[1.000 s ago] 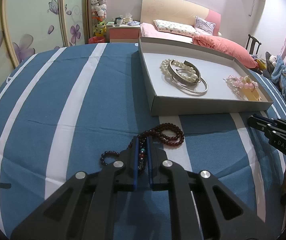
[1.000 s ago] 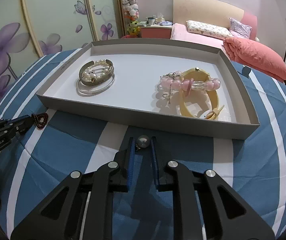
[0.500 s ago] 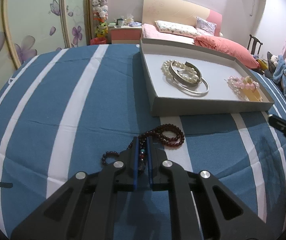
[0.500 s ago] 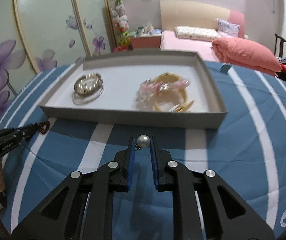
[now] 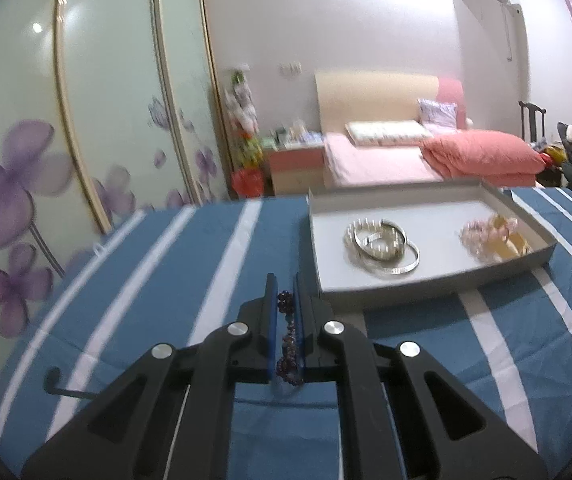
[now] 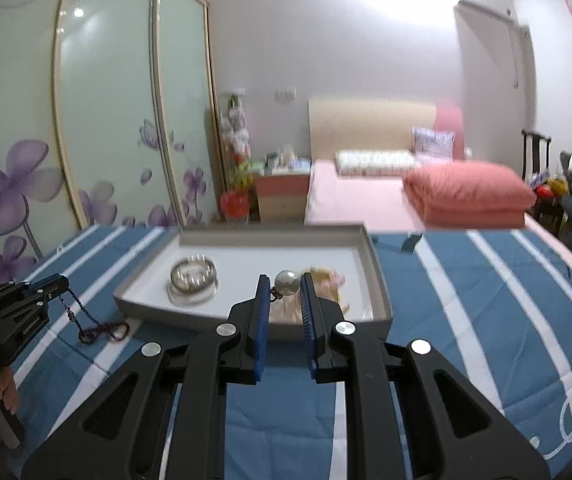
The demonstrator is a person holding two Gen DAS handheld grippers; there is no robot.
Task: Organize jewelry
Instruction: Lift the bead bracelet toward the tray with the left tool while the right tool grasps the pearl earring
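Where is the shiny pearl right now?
In the right wrist view, the pearl sits pinched at the tips of the right tongs, held up in front of the grey tray on the blue striped cloth.

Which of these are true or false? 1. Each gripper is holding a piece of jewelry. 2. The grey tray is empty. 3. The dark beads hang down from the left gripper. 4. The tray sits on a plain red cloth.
1. True: the left gripper is shut on a dark bead string, the right gripper on a pearl.
2. False: the tray holds silver bangles and pink beads.
3. True: in the right wrist view they dangle to the cloth.
4. False: the cloth is blue with white stripes.
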